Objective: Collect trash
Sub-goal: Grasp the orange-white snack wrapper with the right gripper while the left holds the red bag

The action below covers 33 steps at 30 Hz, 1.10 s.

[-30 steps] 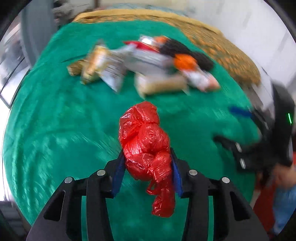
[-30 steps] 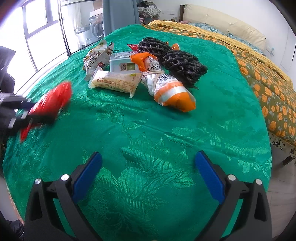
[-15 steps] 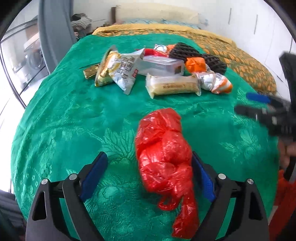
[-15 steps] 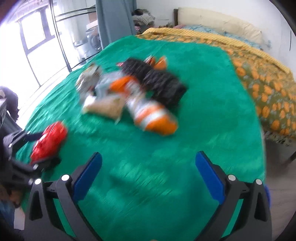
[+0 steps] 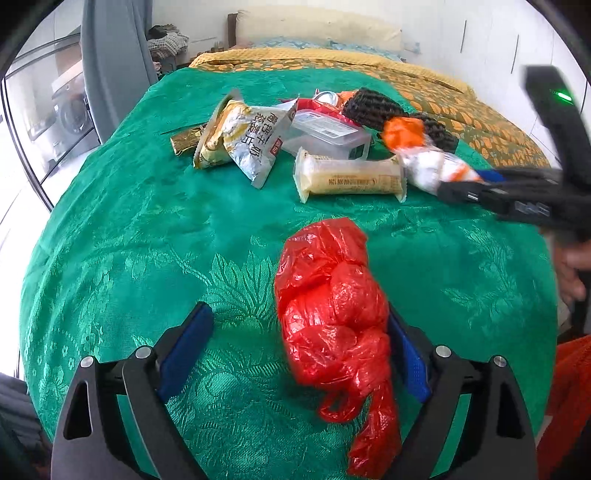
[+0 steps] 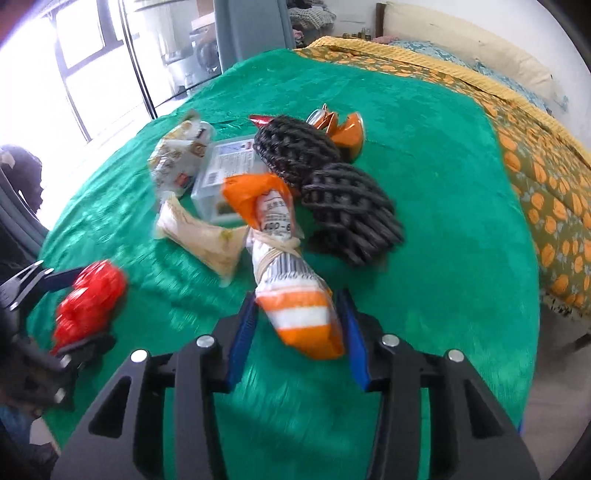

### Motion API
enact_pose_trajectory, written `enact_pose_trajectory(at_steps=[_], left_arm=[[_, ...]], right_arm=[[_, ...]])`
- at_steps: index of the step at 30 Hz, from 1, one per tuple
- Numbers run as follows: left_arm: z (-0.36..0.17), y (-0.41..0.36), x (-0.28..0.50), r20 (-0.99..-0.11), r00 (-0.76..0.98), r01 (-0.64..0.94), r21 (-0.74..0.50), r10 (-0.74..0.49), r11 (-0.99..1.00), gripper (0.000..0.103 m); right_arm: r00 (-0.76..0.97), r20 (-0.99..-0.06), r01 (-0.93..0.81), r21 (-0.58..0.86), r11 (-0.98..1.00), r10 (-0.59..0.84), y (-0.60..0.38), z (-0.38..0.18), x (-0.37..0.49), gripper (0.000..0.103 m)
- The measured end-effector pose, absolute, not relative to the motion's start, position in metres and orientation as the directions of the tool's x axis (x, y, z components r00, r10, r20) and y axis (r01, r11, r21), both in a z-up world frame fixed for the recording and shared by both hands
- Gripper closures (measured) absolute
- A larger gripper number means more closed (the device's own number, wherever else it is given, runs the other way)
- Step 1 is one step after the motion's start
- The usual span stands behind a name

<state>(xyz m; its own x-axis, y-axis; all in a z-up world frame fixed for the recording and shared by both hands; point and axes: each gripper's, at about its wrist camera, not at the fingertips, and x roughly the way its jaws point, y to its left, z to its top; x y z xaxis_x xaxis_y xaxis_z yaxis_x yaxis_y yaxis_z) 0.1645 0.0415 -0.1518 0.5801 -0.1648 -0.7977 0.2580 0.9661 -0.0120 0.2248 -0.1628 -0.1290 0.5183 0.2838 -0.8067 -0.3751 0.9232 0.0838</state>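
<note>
Picking-up step. Right gripper (image 6: 297, 325) jaws nearly closed round the orange snack bag (image 6: 295, 295), prob. not squeezing yet. Left gripper (image 5: 295, 350) wide open, red bag (image 5: 332, 310) lying on green blanket (image 5: 147, 221), touching 1 pad. Next: squeeze, lift.

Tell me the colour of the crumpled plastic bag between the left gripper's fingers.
Red; the plastic bag shows best in the left wrist view.

place: home bedroom | evidence: bed (image 5: 332, 66) with green bedspread (image 5: 147, 229), pillow (image 5: 317, 31), washing machine (image 5: 70, 110) behind glass door
</note>
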Motion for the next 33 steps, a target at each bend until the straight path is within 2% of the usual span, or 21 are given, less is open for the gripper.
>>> enact_pose_trajectory(at_steps=[4,9,12,15,16,17,21,24,26,29,33], left_arm=[[-0.152,0.04,0.164,-0.798,0.583,0.253,0.0,-0.152,0.967,0.014],[-0.152,0.036,0.161,-0.797,0.589,0.243,0.018,-0.132,0.97,0.014],[-0.15,0.038,0.161,-0.801,0.578,0.254,0.0,-0.152,0.967,0.014],[-0.148,0.045,0.157,-0.809,0.564,0.266,-0.014,-0.167,0.964,0.014],[-0.147,0.049,0.153,-0.812,0.559,0.271,-0.015,-0.17,0.963,0.014],[-0.146,0.052,0.151,-0.813,0.557,0.272,-0.015,-0.17,0.962,0.014],[-0.141,0.062,0.141,-0.82,0.542,0.293,-0.019,-0.183,0.956,0.014],[-0.133,0.056,0.136,-0.819,0.522,0.355,-0.044,-0.237,0.934,0.014],[-0.13,0.046,0.136,-0.818,0.522,0.382,-0.027,-0.24,0.924,0.014],[-0.129,0.035,0.142,-0.821,0.528,0.394,0.012,-0.216,0.919,0.014],[-0.134,0.033,0.154,-0.836,0.512,0.383,0.018,-0.196,0.924,0.016]], right_arm=[[0.491,-0.809,-0.333,0.17,0.927,0.325,-0.18,-0.119,0.182,0.06],[0.386,-0.77,-0.265,0.436,0.86,0.509,-0.206,-0.125,0.133,0.06],[0.352,-0.76,-0.212,0.503,0.838,0.546,-0.215,-0.137,0.13,0.06],[0.39,-0.767,-0.158,0.49,0.857,0.51,-0.231,-0.143,0.133,0.052],[0.4,-0.763,-0.135,0.498,0.857,0.507,-0.238,-0.143,0.136,0.043],[0.416,-0.758,-0.119,0.502,0.857,0.502,-0.246,-0.142,0.138,0.04],[0.462,-0.794,-0.121,0.386,0.915,0.396,-0.255,-0.131,0.14,0.029],[0.488,-0.81,-0.219,0.246,0.944,0.324,-0.242,-0.119,0.136,0.019],[0.488,-0.824,-0.298,0.153,0.942,0.288,-0.225,-0.117,0.136,0.018],[0.453,-0.849,-0.375,0.095,0.922,0.272,-0.201,-0.121,0.14,0.018],[0.445,-0.872,-0.413,0.003,0.911,0.204,-0.182,-0.129,0.148,0.02]])
